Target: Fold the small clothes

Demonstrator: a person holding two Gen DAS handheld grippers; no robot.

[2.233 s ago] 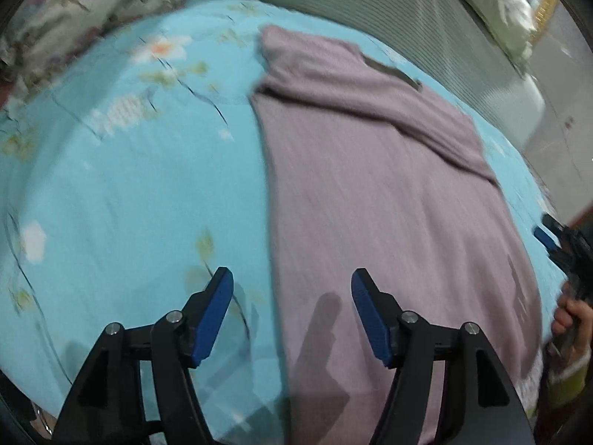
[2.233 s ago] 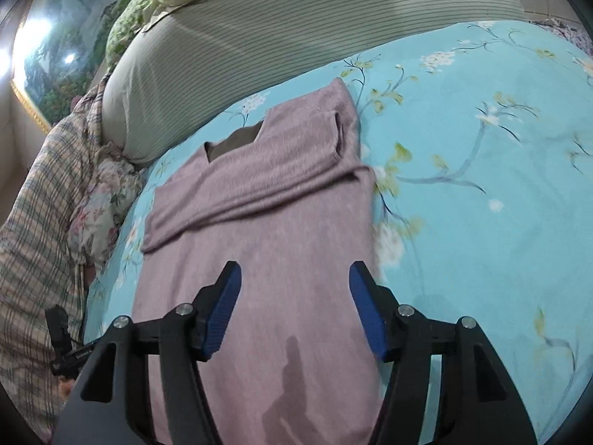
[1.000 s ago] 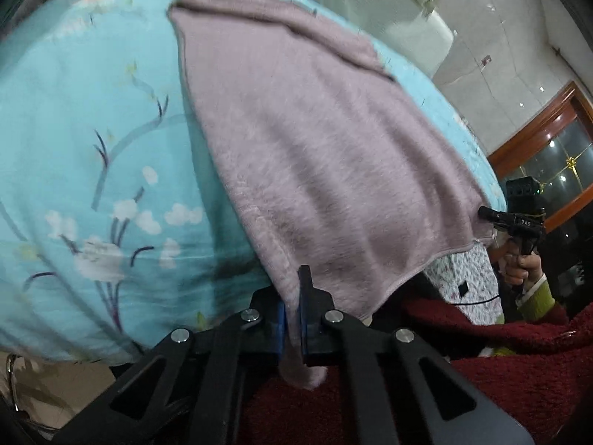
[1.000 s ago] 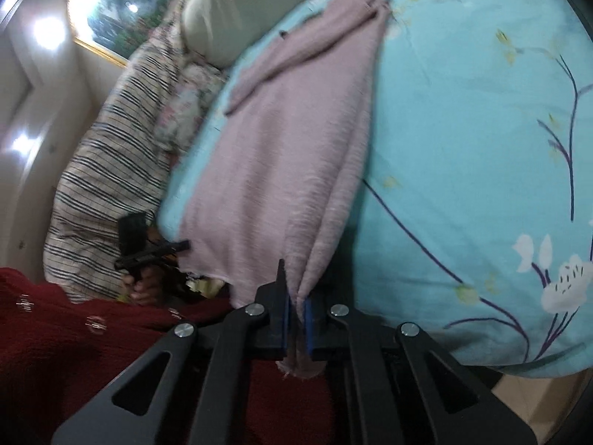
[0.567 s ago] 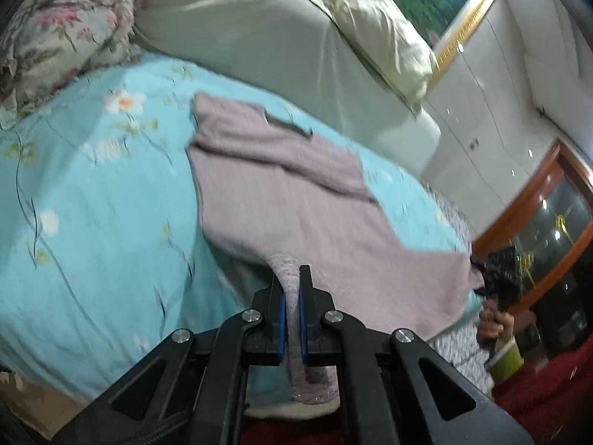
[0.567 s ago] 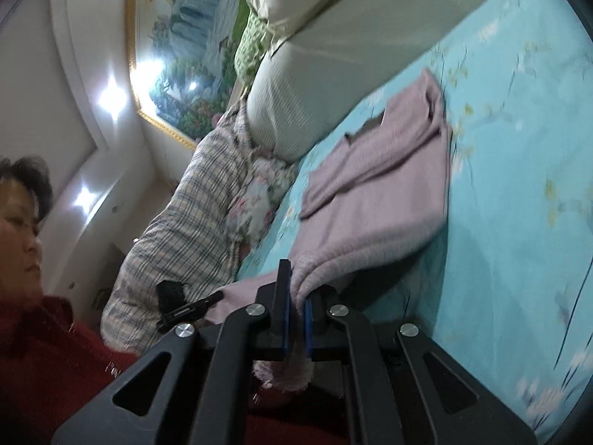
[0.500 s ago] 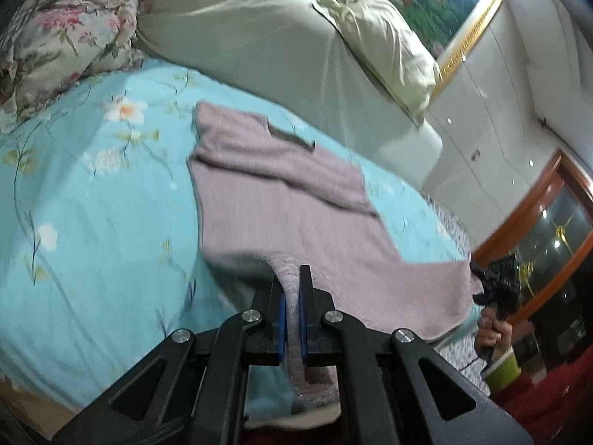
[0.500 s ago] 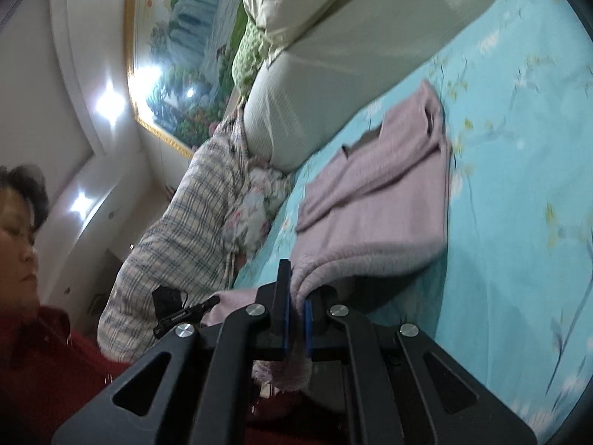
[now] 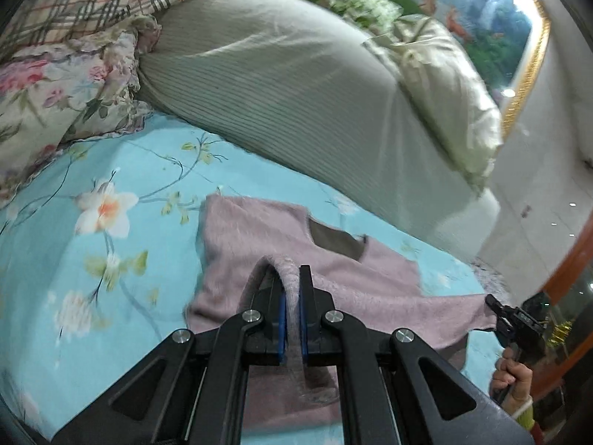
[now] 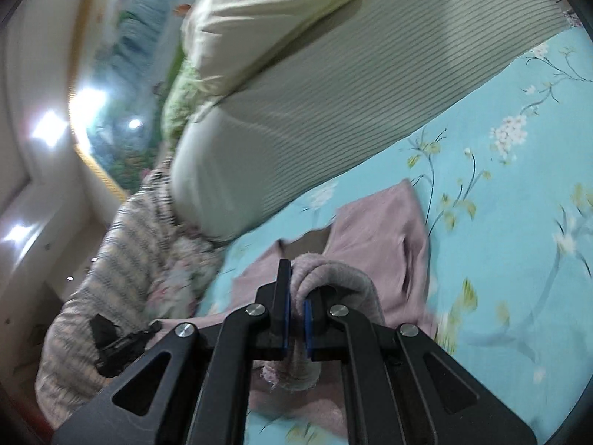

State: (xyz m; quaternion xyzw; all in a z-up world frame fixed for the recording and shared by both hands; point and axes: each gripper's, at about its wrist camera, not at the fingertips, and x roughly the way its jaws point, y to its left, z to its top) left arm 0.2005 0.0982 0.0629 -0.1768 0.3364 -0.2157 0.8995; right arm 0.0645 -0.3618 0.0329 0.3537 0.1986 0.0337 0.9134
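Note:
A small mauve fleece top (image 9: 255, 237) lies on a turquoise floral bedsheet (image 9: 74, 252), its dark neck opening (image 9: 333, 241) toward the pillows. My left gripper (image 9: 292, 289) is shut on one hem corner and holds it raised over the top's upper part. My right gripper (image 10: 295, 296) is shut on the other hem corner of the top (image 10: 381, 244), lifted the same way. The hem hangs stretched between the two grippers. The right gripper also shows at the right edge of the left wrist view (image 9: 515, 319).
A large grey striped bolster (image 9: 296, 92) lies across the head of the bed, with a cream pillow (image 9: 444, 85) on it. A floral cushion (image 9: 48, 96) and a plaid quilt (image 9: 74, 3) lie at the left. The bedsheet (image 10: 519, 222) extends to the right.
Both grippers closed on the hem corners at the bed's edge, lifted them and carried them forward over the top toward the neck end. The lower half now lies doubled over the upper half.

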